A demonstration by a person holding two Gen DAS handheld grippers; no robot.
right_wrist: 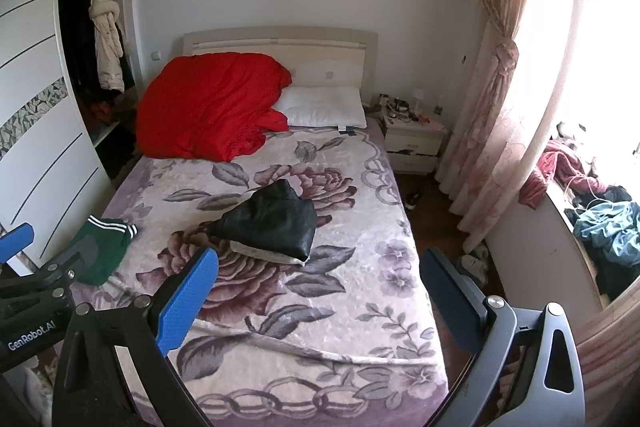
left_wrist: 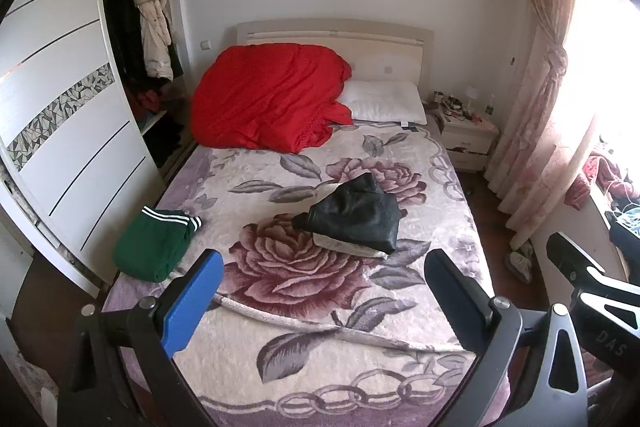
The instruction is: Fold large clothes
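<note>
A folded black garment [left_wrist: 356, 215] lies on a pale folded piece in the middle of the floral bed [left_wrist: 248, 355]; it also shows in the right wrist view [right_wrist: 272, 223]. A folded green garment with white stripes [left_wrist: 154, 245] lies at the bed's left edge, also in the right wrist view [right_wrist: 106, 247]. My left gripper [left_wrist: 324, 291] is open and empty above the foot of the bed. My right gripper [right_wrist: 320, 287] is open and empty beside it, above the bed's foot.
A red duvet [left_wrist: 268, 99] and a white pillow [left_wrist: 384, 101] lie at the headboard. A wardrobe [left_wrist: 60, 131] stands left of the bed. A nightstand [left_wrist: 466, 137], curtains [right_wrist: 500, 99] and a ledge with piled clothes [right_wrist: 608, 231] are on the right.
</note>
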